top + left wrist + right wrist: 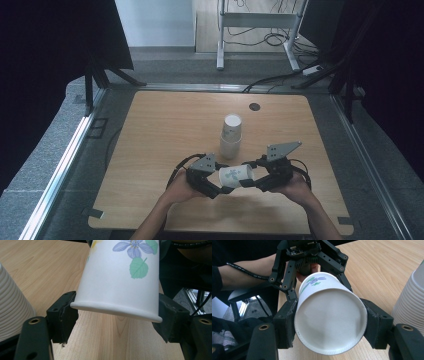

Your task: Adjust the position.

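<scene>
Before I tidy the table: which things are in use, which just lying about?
In use:
- white flowered paper cup
- left gripper
- right gripper
- white stack of paper cups

Lying about:
- dark round disc

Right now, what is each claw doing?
Left gripper: shut on the white flowered paper cup.
Right gripper: shut on the same cup.

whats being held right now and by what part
A flowered paper cup, lying sideways: the right gripper clamps its base end, the left gripper its rim end.
</scene>
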Demonstrator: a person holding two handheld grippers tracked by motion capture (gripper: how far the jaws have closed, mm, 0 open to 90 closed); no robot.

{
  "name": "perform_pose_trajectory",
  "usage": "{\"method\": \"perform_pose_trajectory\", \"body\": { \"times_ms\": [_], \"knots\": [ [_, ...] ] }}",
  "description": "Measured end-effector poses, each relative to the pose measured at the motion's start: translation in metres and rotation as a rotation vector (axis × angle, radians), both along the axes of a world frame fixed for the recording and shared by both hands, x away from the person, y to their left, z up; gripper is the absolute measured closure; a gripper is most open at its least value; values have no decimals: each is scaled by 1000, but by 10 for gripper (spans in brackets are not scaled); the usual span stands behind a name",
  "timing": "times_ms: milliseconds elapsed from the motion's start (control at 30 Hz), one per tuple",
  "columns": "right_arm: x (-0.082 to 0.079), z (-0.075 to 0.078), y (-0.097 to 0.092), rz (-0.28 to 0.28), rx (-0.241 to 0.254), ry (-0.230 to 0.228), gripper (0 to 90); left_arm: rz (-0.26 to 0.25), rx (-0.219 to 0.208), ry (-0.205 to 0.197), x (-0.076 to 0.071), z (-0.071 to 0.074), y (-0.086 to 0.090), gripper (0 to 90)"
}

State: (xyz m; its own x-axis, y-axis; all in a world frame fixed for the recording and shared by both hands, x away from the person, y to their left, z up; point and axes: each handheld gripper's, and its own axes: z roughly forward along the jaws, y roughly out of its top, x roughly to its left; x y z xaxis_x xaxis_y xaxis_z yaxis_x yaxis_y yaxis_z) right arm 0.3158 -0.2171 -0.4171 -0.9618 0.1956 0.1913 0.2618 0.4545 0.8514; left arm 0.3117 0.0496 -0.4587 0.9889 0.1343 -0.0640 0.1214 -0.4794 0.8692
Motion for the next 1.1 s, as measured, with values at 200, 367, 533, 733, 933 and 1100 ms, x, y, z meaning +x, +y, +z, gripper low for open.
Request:
{"method": "perform_pose_trajectory", "body": {
  "times_ms": [200, 367, 533, 733, 933, 1100],
  "knots": [
    [1, -2, 1, 9, -16, 4, 353, -2, 18, -4, 0, -1, 0, 277],
    [1, -2, 2, 14, -28, 3, 347, -5, 34, -11, 0, 0, 0, 282],
    [2, -1, 3, 12, -35, 2, 305, -10, 56, -20, -1, 2, -1, 283],
    [1, 2, 2, 8, -83, -27, 263, -12, 121, -28, 0, 1, -3, 283],
    [-3, 11, 6, 21, -212, -85, 246, -10, 184, -39, 2, 5, -7, 282],
    [-3, 15, 14, 36, -313, -105, 246, -11, 248, -59, 3, 11, -12, 282]
  ]
}}
